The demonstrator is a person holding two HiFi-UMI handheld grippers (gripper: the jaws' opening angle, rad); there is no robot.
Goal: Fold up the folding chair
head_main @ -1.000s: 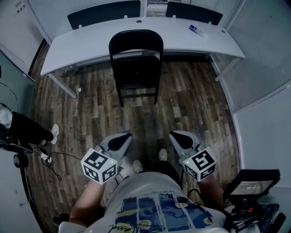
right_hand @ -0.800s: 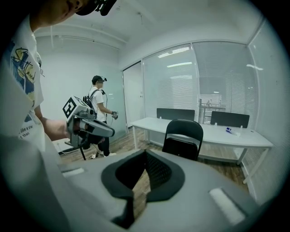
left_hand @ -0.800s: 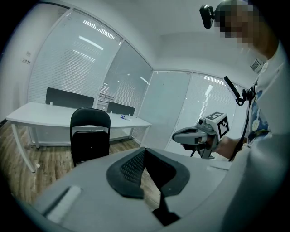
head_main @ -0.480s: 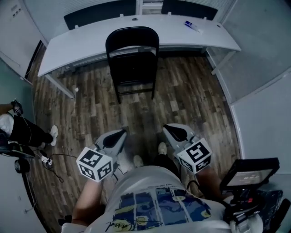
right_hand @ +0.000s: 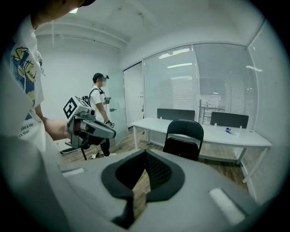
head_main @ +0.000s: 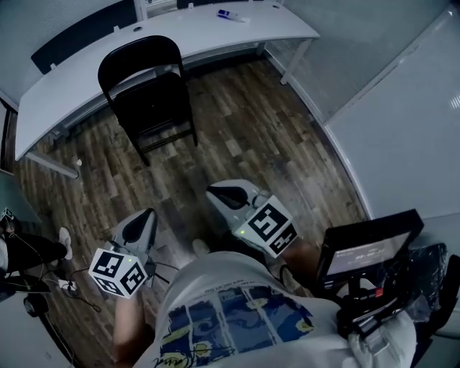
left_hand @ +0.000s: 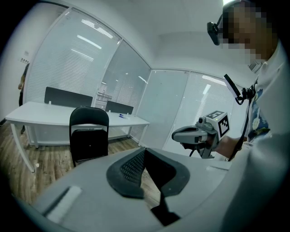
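Observation:
The black folding chair (head_main: pixel 147 93) stands unfolded on the wood floor, its back against the white desk (head_main: pixel 65 93). It shows in the left gripper view (left_hand: pixel 89 136) and in the right gripper view (right_hand: pixel 183 138) too. My left gripper (head_main: pixel 139 228) hangs at the lower left, shut and empty, well short of the chair. My right gripper (head_main: pixel 228 194) is held at the middle, also shut and empty, a bit nearer to the chair but apart from it. Each gripper sees the other: the right gripper (left_hand: pixel 197 134) and the left gripper (right_hand: pixel 90 129).
A small blue-and-white item (head_main: pixel 231 14) lies on the desk top. Glass partition walls (head_main: pixel 388 108) close the room at the right. A screen on a stand (head_main: pixel 366 251) is at my right side. Another person (right_hand: pixel 99 113) stands by the left wall, with cables on the floor nearby.
The head view has swung, so chair and desk now sit at the upper left. Both grippers have drifted a little and stay shut. The left one shows lower, the right one more central.

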